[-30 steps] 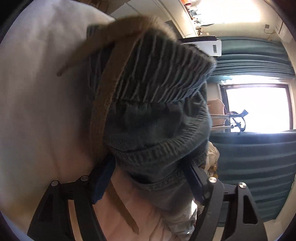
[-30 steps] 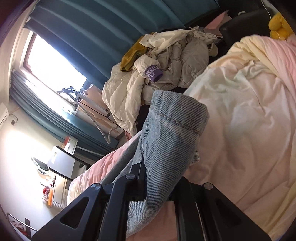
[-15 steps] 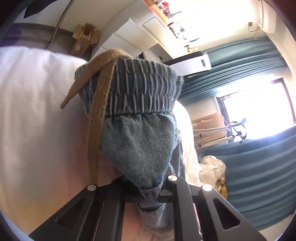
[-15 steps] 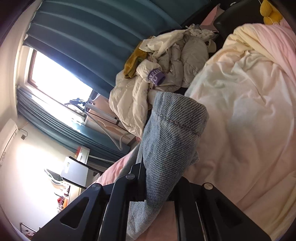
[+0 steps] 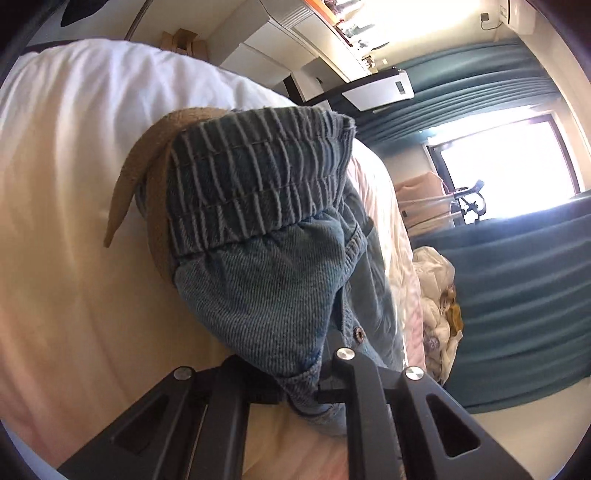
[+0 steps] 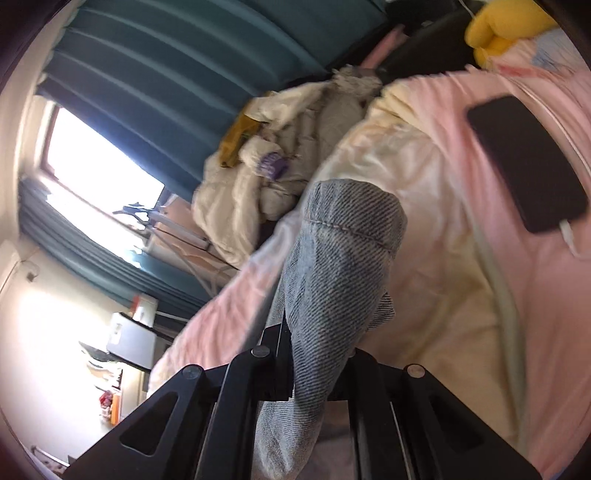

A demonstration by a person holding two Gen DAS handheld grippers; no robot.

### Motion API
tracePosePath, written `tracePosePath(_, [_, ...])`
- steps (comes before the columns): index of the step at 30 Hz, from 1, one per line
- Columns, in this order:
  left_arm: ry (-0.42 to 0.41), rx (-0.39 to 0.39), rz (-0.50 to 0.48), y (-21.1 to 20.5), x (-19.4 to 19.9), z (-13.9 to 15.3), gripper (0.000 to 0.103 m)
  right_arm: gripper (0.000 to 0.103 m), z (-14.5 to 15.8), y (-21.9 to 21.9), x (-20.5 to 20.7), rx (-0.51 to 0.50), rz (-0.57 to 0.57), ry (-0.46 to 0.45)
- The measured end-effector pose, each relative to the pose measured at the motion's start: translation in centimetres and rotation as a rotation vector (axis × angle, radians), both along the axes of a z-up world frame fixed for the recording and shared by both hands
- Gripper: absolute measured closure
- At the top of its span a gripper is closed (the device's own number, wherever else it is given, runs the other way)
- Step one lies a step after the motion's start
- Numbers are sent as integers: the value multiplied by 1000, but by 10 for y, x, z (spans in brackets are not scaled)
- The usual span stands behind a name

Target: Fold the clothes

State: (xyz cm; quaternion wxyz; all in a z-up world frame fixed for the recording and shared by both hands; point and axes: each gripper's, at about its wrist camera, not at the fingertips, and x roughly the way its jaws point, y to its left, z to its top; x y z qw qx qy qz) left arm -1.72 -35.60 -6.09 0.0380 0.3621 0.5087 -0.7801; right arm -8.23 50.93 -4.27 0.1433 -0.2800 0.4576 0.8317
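Observation:
I hold a pair of blue denim jeans over a bed. In the left wrist view my left gripper (image 5: 299, 387) is shut on the jeans (image 5: 266, 266) near the elastic waistband (image 5: 255, 173), where a tan drawstring (image 5: 125, 192) hangs. In the right wrist view my right gripper (image 6: 314, 384) is shut on a hemmed leg end of the jeans (image 6: 332, 266), which bunches up above the jaws. Both ends are lifted off the pink and cream bedding (image 6: 443, 295).
A black phone (image 6: 524, 162) with a white cable lies on the bedding at right. A heap of cream clothes (image 6: 266, 177) lies beyond the bed by teal curtains (image 6: 166, 74). A yellow plush (image 6: 495, 26) sits at the top right. A white pillow (image 5: 74, 147) is at left.
The left gripper has closed on the waistband end, which was loose between open jaws a second ago. Both views have swung; the phone has come into the right view.

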Motion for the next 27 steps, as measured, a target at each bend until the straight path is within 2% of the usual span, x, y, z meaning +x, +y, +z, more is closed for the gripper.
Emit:
tracePosePath(1, [-4,5,-14,-1,0,-3,92,98,-6,1,0,30,6,-36])
tracePosePath(3, [-12,6,-28,-3,2,-3,89,98,-16,-5,-7,160,57,-134])
tracePosePath(5, [-26,-27,-37,-1,15,1,86,97,-24,-9,-11,225,96,-207])
tracePosePath(7, [-8,-108,-52,1,28,11,75,97,-29,-6,-9,207,99,-215])
tracePosePath(9, [30,-206,-68,2,38,26,51,97,-32,-4,-7,184,93,-212])
tracePosePath(10, [50,-255,-76,3,42,34,47,97,-33,-4,-7,191,96,-222])
tracePosePath(13, [73,-421,-101,-1,38,62,42,97,-35,-11,-10,250,118,-264])
tracePosePath(15, [34,-509,-115,-14,22,73,42,97,-35,-15,-11,279,127,-282])
tracePosePath(16, [21,-527,-131,-23,12,76,42,97,-35,-16,-11,287,128,-289])
tracePosePath(18, [-4,-530,-167,-39,-9,81,42,97,-35,-19,-11,299,127,-301])
tracePosePath(22, [-64,-477,-217,-61,-57,73,42,97,-33,-25,-10,326,129,-323])
tracePosePath(27, [-166,-463,-237,-71,-115,39,42,97,-33,-25,-12,317,113,-330])
